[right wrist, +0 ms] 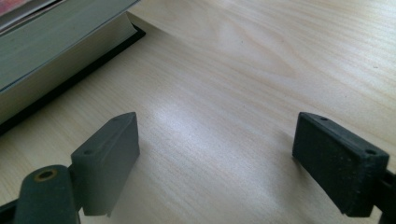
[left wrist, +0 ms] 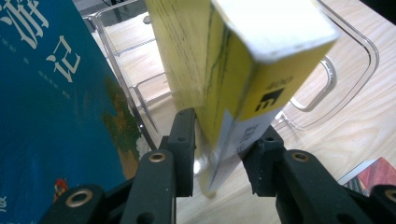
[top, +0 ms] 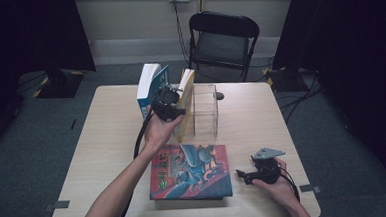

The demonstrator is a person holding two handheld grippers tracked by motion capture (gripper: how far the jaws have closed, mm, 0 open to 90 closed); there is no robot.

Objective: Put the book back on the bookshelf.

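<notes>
Yellow book point(left wrist: 224, 70), upright at the clear holder point(top: 206, 110) beside the blue book point(top: 147, 88): your left gripper point(left wrist: 217, 154) clamps its lower spine edge, so keep it vertical while seating it; right gripper point(right wrist: 215, 163) rests apart, empty, on the table point(top: 262, 125).

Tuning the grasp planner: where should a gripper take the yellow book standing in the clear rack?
Probably across the yellow book near its lower spine corner, coming from the person's side of the clear rack. It stands upright, covers exposed at that end; the left gripper straddles it there, pads at both covers.
</notes>
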